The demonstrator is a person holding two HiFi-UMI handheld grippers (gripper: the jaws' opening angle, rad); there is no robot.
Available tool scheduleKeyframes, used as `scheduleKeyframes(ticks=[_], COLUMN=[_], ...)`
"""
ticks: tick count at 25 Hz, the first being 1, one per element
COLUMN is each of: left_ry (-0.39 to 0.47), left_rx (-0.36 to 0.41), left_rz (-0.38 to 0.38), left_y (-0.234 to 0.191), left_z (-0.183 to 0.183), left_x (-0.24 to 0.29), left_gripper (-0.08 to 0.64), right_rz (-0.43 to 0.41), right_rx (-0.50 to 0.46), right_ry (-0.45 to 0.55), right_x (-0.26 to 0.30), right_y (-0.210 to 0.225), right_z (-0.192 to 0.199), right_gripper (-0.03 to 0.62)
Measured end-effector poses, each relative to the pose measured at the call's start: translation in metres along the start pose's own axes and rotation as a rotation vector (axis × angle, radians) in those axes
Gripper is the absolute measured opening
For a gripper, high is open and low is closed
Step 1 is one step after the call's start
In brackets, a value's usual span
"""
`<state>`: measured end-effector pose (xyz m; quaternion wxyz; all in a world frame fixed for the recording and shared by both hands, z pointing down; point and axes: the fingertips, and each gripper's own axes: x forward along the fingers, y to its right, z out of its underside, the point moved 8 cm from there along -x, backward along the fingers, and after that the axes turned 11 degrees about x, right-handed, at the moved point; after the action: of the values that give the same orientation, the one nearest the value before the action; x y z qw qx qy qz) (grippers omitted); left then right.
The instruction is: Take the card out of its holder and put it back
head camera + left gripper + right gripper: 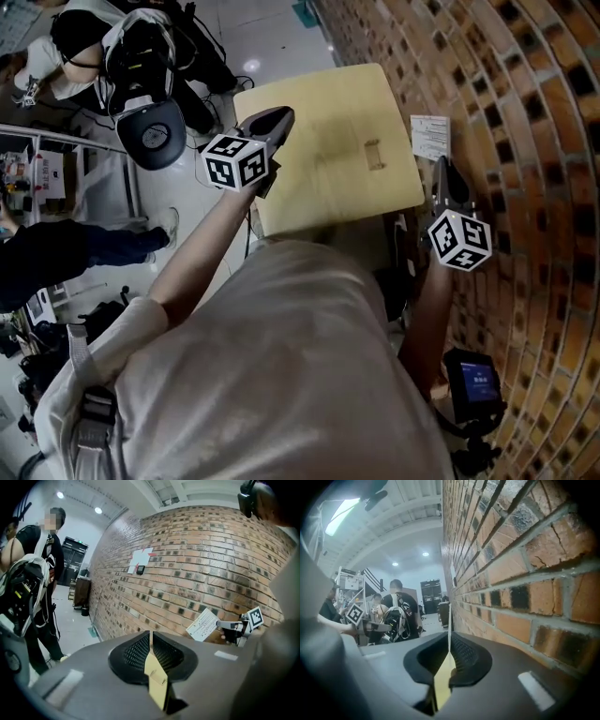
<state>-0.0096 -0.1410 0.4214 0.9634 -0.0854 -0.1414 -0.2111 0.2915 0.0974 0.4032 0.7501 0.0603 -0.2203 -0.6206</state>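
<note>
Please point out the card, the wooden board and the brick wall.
card [430, 137], head view, middle of its printed face
wooden board [319, 122], head view, bare part of its top
brick wall [525, 112], head view, bricks right of the card

The table stands at 12 o'clock, and the brick wall runs along its 3 o'clock side. The holder lies on the table near that side. The card is at 2 o'clock, between table and wall, in the right tool. The left tool is above the table's 9 o'clock edge.
</note>
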Motion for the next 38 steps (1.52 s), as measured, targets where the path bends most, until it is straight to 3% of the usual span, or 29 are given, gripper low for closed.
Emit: scheduleKeyframes(ticks=[5, 26, 31, 38], left_ry=[-0.049, -0.054, -0.072, -0.074], left_rx=[0.005, 0.008, 0.046, 0.009], left_rz=[0.002, 0.016, 0.003, -0.011], left_y=[-0.005, -0.004, -0.002, -0.004], left_z=[0.014, 0.019, 0.020, 0.025], left_x=[0.007, -0.001, -0.007, -0.006], left_gripper=[0.028, 0.037, 0.031, 0.044], right_rz=[0.042, 0.035, 0.029, 0.022], right_rx=[0.045, 0.044, 0.038, 0.029], right_ry=[-0.015, -0.052, -0.069, -0.100], right_x=[-0.006, -0.004, -0.003, 0.006], right_y=[0.013, 0.004, 0.000, 0.003], right_z=[0.013, 0.024, 0.028, 0.035], right_gripper=[0.014, 0.014, 0.014, 0.014])
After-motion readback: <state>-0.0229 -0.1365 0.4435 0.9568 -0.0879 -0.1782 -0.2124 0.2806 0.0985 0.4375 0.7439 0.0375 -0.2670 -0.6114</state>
